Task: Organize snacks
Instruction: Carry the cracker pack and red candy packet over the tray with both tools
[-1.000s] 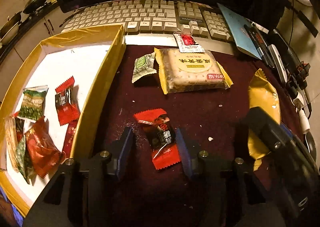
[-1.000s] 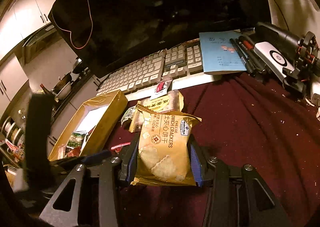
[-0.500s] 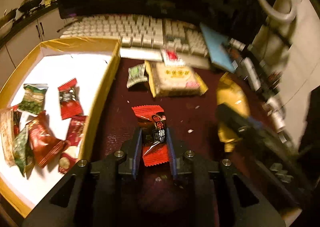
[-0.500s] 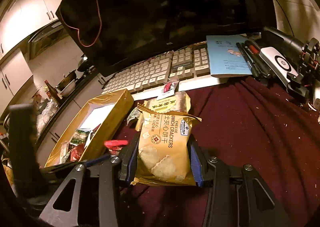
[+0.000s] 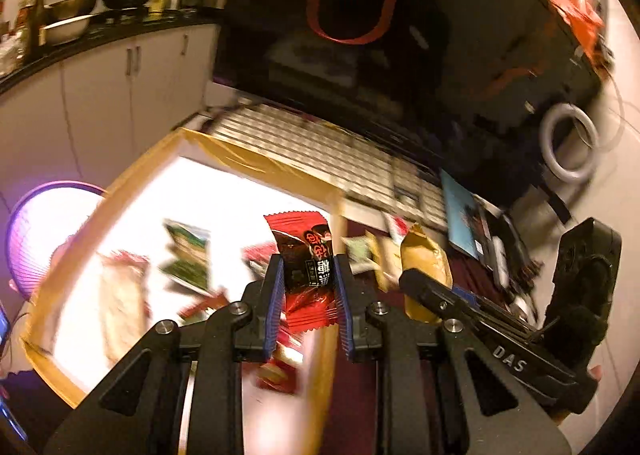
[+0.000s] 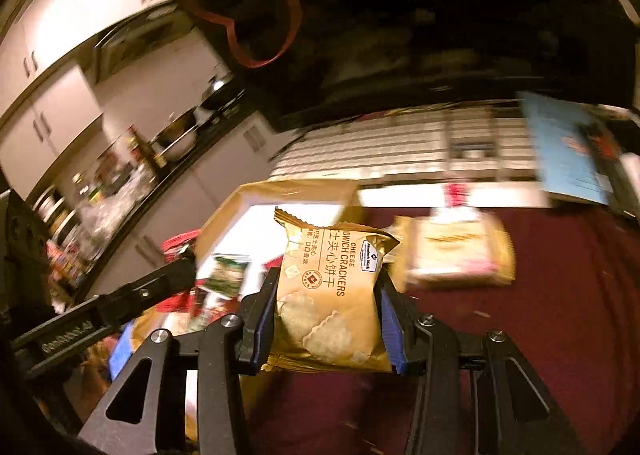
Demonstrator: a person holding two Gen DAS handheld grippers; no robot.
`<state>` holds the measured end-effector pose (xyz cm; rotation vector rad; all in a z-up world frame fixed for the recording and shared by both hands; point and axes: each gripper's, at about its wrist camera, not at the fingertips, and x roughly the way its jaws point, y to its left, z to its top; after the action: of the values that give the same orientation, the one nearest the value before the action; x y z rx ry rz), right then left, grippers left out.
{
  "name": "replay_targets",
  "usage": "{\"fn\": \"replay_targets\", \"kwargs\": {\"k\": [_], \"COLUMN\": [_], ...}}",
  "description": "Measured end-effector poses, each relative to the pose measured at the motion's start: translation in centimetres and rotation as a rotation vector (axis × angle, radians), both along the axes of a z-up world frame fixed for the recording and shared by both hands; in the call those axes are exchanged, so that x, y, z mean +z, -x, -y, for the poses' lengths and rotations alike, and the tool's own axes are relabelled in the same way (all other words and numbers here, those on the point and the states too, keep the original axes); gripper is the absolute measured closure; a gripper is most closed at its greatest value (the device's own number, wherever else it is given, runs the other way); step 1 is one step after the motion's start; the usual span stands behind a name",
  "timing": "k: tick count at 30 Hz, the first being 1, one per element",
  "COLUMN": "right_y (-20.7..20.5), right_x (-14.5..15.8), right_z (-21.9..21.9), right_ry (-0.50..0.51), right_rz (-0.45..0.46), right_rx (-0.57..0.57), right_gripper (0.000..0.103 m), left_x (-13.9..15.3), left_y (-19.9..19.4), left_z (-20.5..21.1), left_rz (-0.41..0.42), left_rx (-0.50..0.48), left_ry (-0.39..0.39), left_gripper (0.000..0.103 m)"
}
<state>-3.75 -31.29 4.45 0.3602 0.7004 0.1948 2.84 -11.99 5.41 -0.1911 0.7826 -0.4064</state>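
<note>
My left gripper (image 5: 308,267) is shut on a red and black candy packet (image 5: 306,255) and holds it in the air above the right edge of the gold-rimmed box (image 5: 132,175), which has several snack packets on its white floor. My right gripper (image 6: 328,283) is shut on a gold cheese cracker pack (image 6: 332,291) and holds it above the maroon cloth, just right of the box (image 6: 280,191). A larger gold cracker pack (image 6: 460,255) and a small red sachet (image 6: 456,195) lie on the cloth. The right gripper with its pack shows in the left wrist view (image 5: 424,259).
A white keyboard (image 6: 400,147) and a dark monitor (image 5: 400,55) stand behind the snacks. A blue booklet (image 6: 568,151) with pens lies at the right. A pink round basket (image 5: 48,231) sits left of the box. Kitchen cabinets are at the far left.
My left gripper closed on the red candy packet, lifted it off the cloth and swung left over the box. My right gripper carried the cracker pack left toward the box.
</note>
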Motion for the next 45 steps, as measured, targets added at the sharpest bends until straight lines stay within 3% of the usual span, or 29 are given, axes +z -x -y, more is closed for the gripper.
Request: {"fn": "replay_targets", "kwargs": {"k": [9, 12, 17, 30, 36, 45], "right_y": [-8.0, -9.7, -11.9, -12.5, -13.6, -13.5], "right_x": [0.3, -0.8, -3.0, -1.7, -2.9, -3.3], "right_z": [-4.9, -6.1, -7.3, -8.2, -8.0, -9.0], "right_ry": [0.041, 0.06, 0.129, 0.239, 0.285, 0.367], "right_rz": [-0.101, -0.155, -0.233, -0.154, -0.194, -0.178], "right_rx": [0.076, 0.098, 0.092, 0.058, 0.032, 0.037], "right_gripper": [0.057, 0.057, 0.057, 0.057, 0.057, 0.057], "left_x": [-2.0, -3.4, -4.4, -5.2, -5.8, -6.2], "left_y": [-6.7, -7.9, -8.9, -10.6, -10.8, -10.8], "left_z": [-2.8, -3.1, -3.1, -3.3, -2.7, -2.6], "left_rz": [-0.089, -0.146, -0.17, -0.184, -0.195, -0.201], "left_rx": [0.087, 0.089, 0.11, 0.119, 0.103, 0.101], "left_ry": [-0.049, -0.043, -0.07, -0.11, -0.125, -0.121], "left_gripper": [0.082, 0.082, 0.082, 0.082, 0.082, 0.082]}}
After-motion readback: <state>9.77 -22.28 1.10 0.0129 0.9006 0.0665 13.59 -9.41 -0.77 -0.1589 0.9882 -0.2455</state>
